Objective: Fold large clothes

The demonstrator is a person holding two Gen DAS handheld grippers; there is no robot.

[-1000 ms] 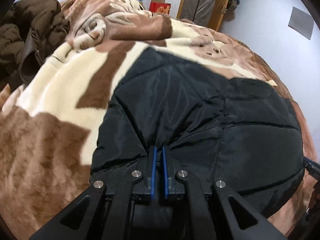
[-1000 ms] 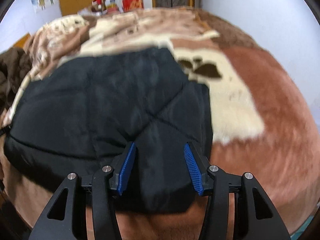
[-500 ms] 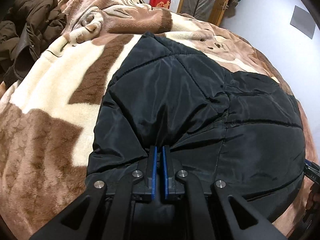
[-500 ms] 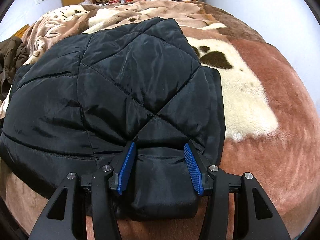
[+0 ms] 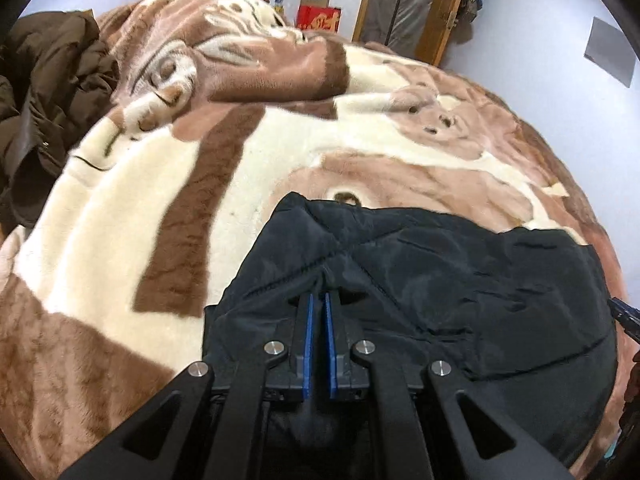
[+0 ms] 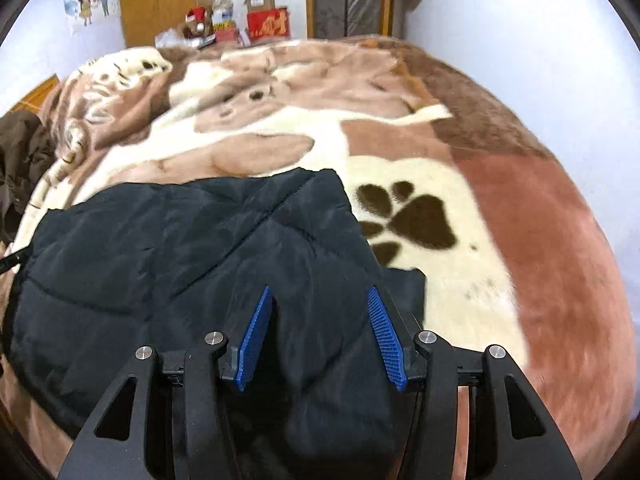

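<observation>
We have dragged the black jacket (image 5: 460,280) back across the blanket (image 5: 120,220), left gripper (image 5: 318,300) fingers pinching its fabric, right gripper (image 6: 320,308) fingers spread around a thick fold.

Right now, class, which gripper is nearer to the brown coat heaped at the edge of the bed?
Left. The left gripper holds the black jacket on the brown coat side; the right gripper grips its far side.
</observation>
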